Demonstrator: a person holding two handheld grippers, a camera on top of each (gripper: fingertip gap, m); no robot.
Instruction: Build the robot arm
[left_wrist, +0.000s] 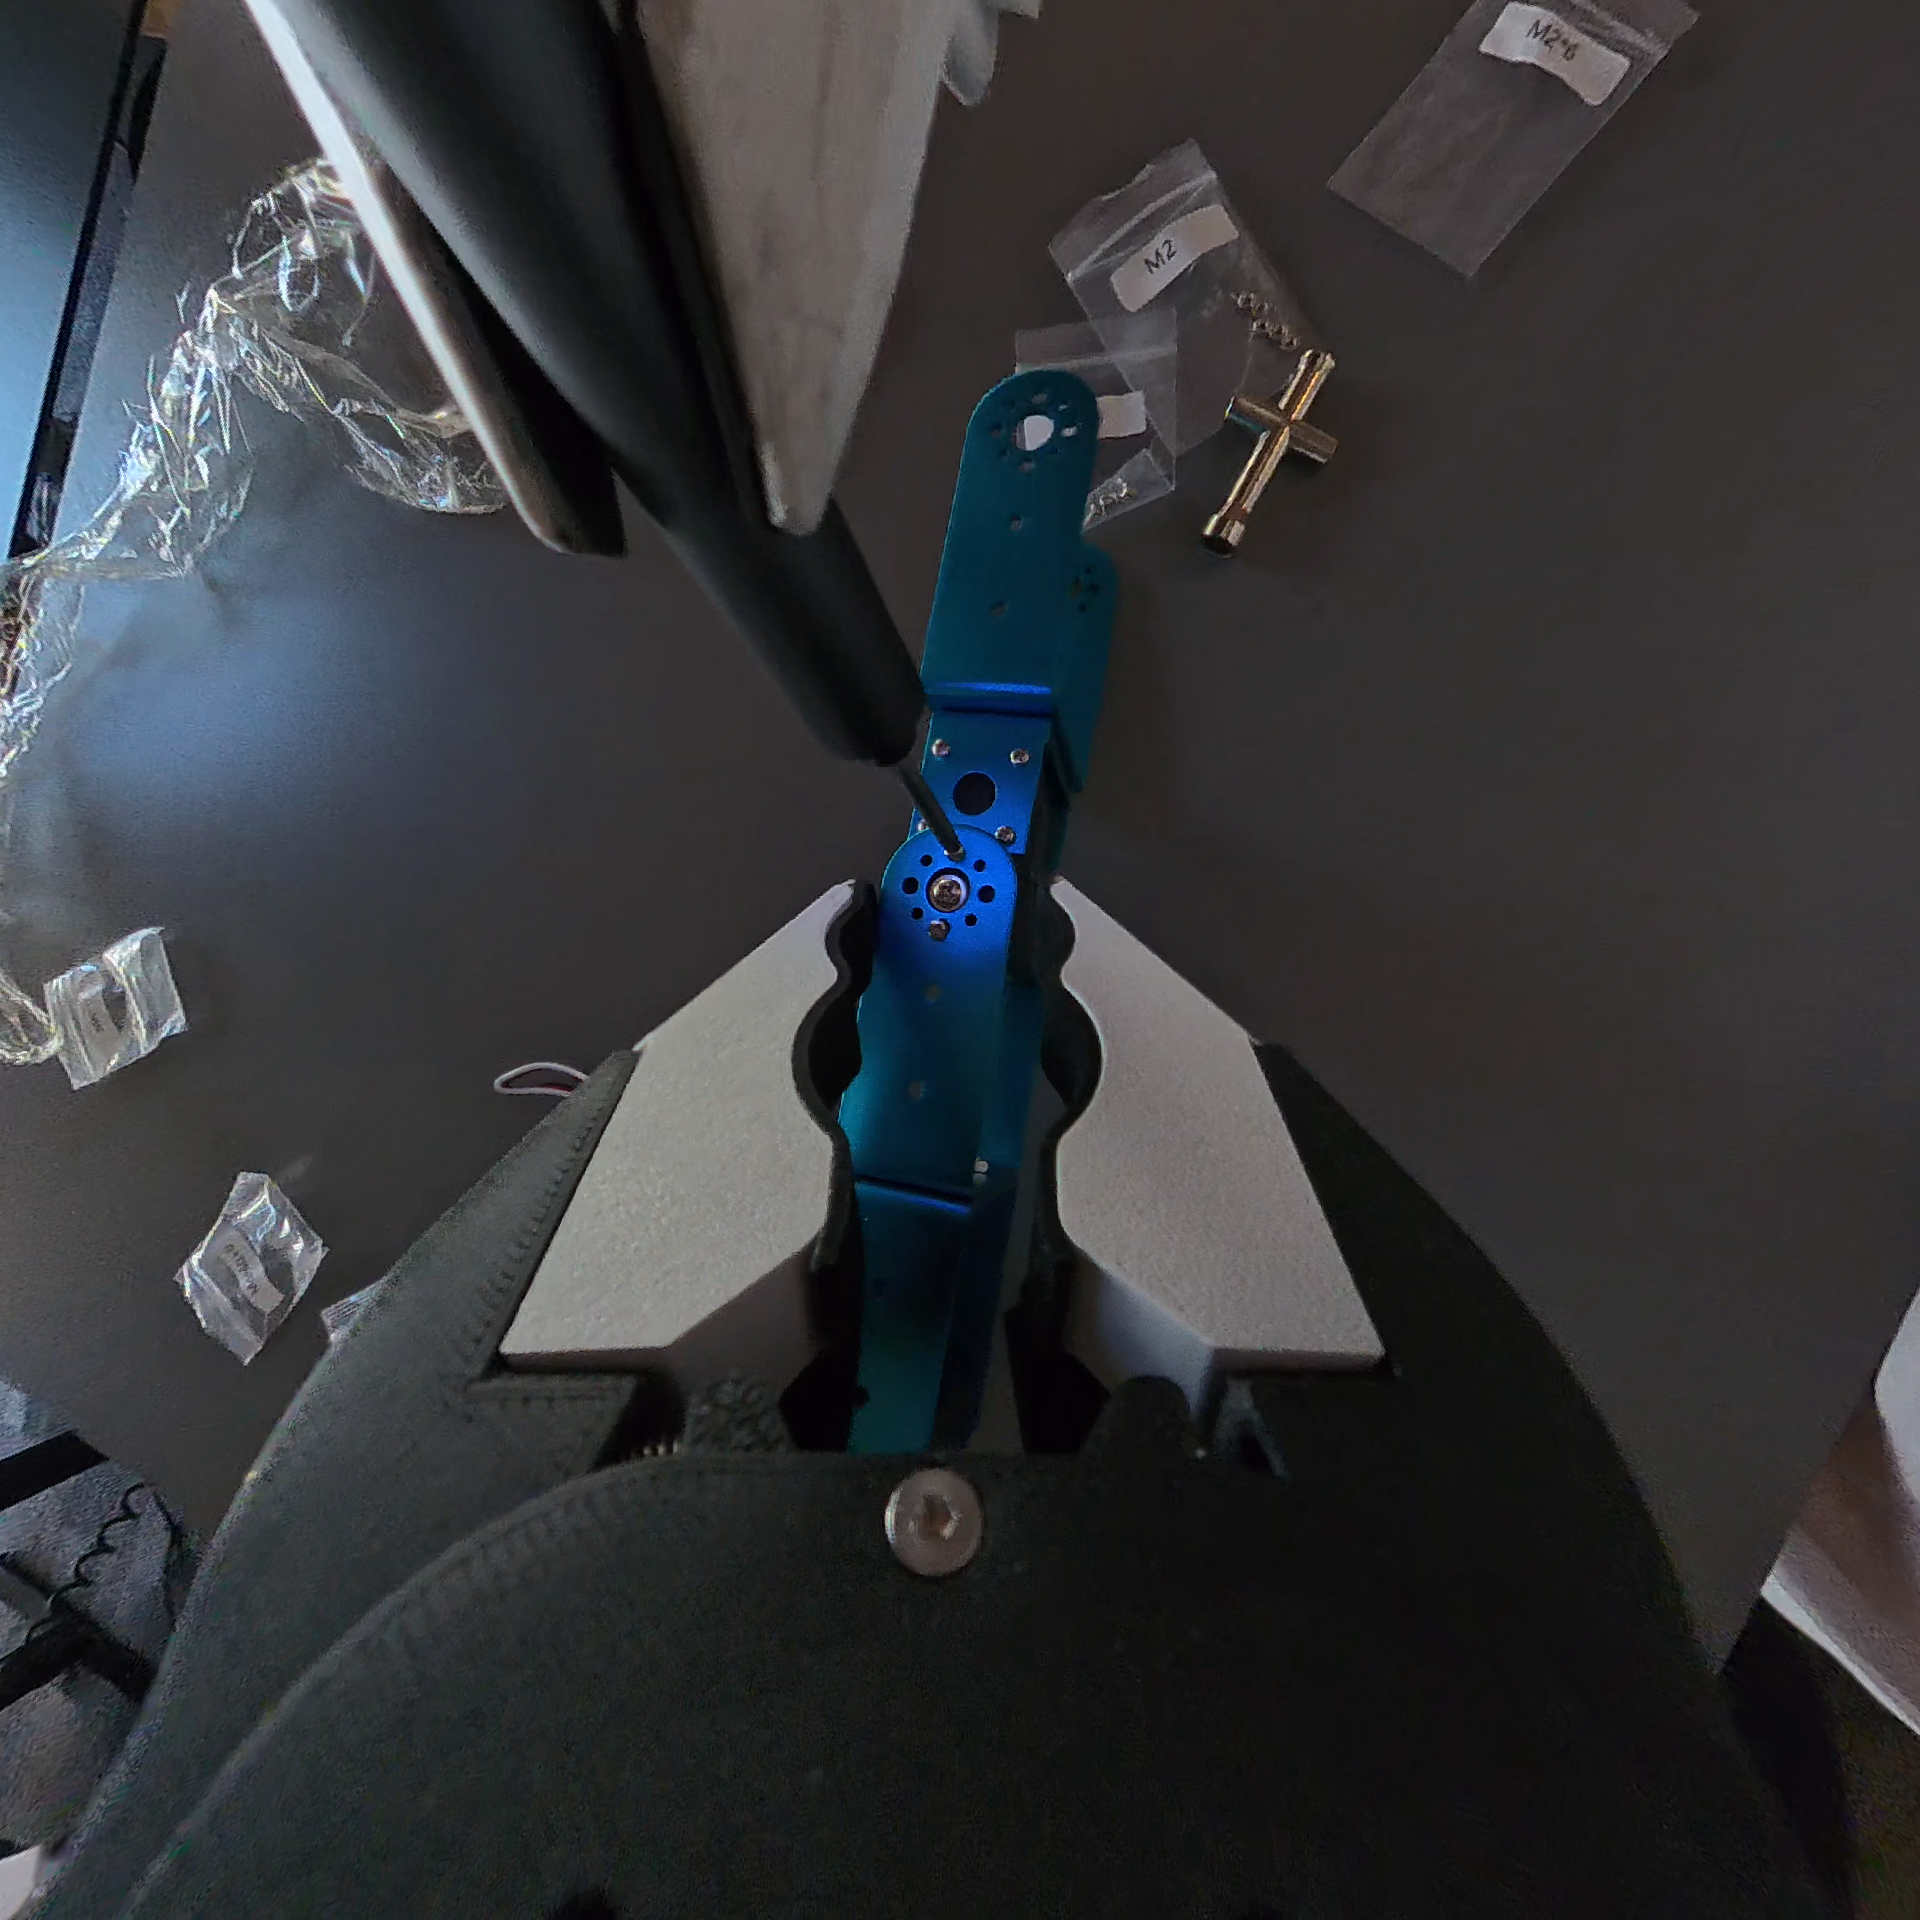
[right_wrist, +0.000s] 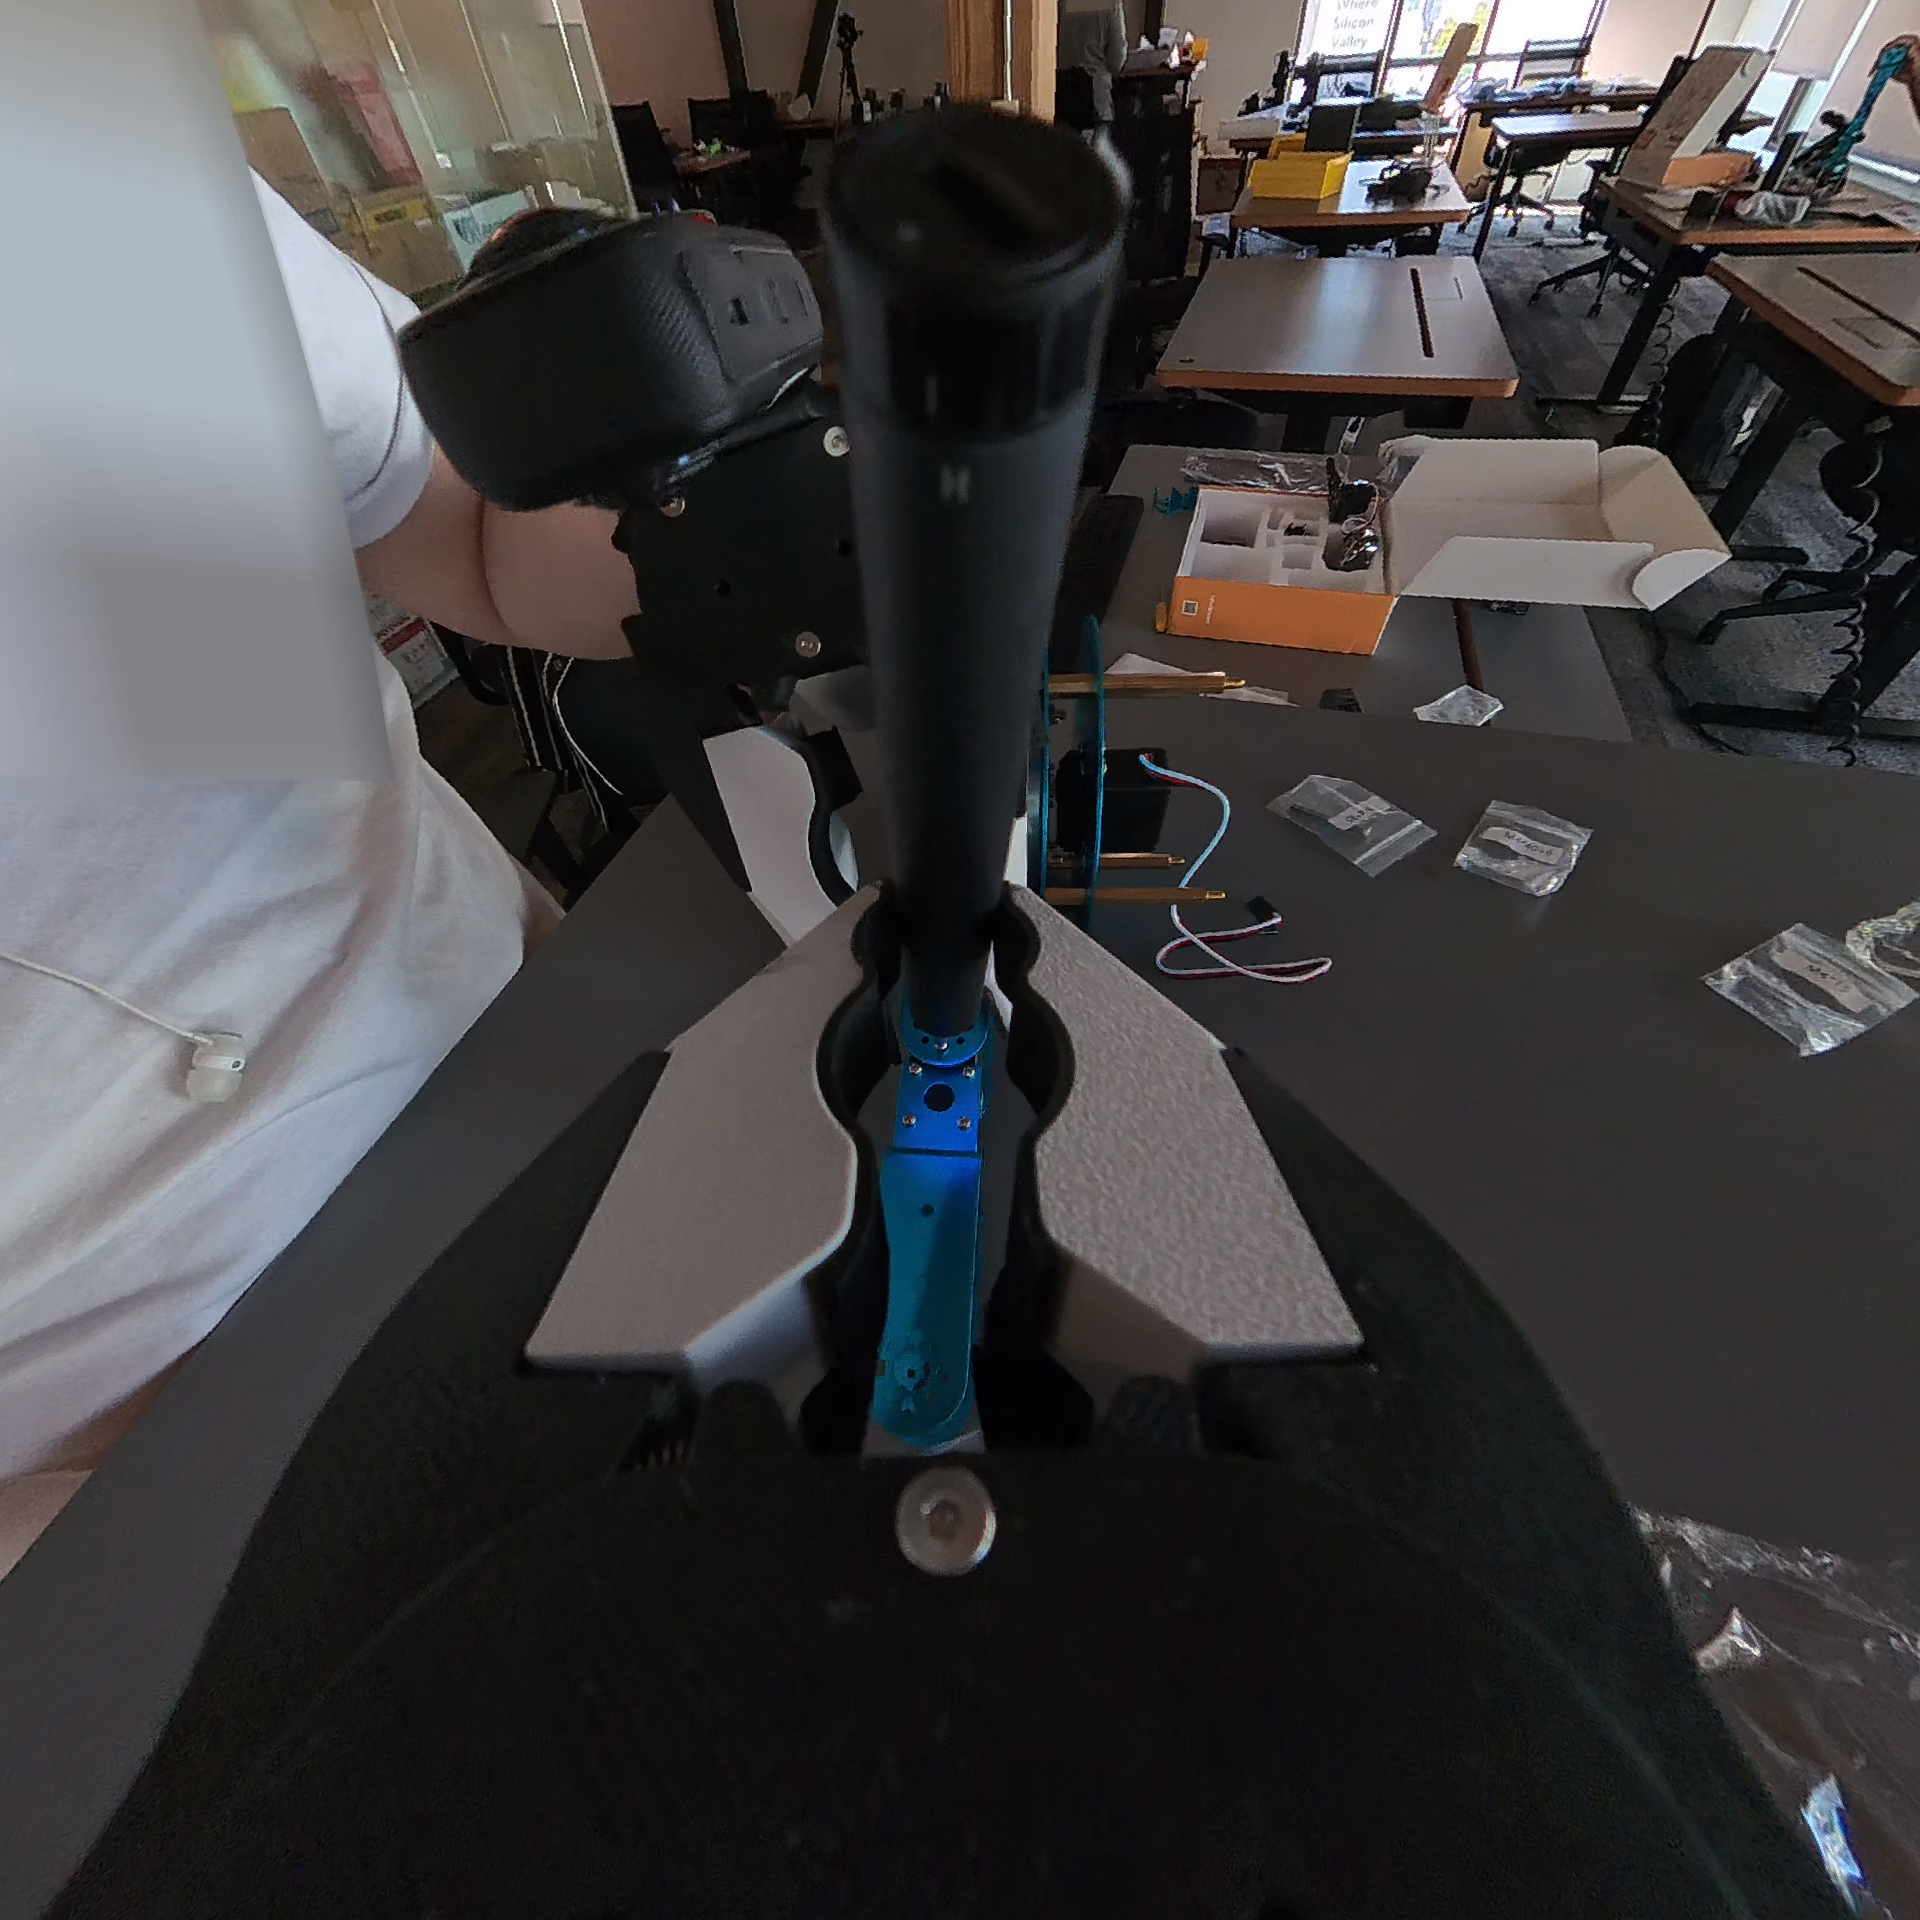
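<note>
My left gripper (left_wrist: 951, 904) is shut on a blue metal bracket assembly (left_wrist: 940, 1049) with small holes and screws, held over the dark table (left_wrist: 1455, 831). My right gripper (right_wrist: 940, 925) is shut on a black electric screwdriver (right_wrist: 961, 582). In the left wrist view the screwdriver (left_wrist: 790, 582) comes in from the upper left, and its thin bit (left_wrist: 935, 816) touches a screw on the round end of the bracket. In the right wrist view the blue bracket (right_wrist: 930, 1216) lies below the screwdriver, with the left gripper's body (right_wrist: 727, 551) and a person's arm behind it.
Small clear bags (left_wrist: 1153, 281) of hardware, a brass cross wrench (left_wrist: 1273, 447) and crumpled clear plastic (left_wrist: 208, 416) lie on the table. A blue-and-brass assembly with a black servo and wires (right_wrist: 1122, 821) stands further back. An open orange box (right_wrist: 1288, 582) sits beyond. The left gripper's tips are roughly 9 cm from the right gripper's.
</note>
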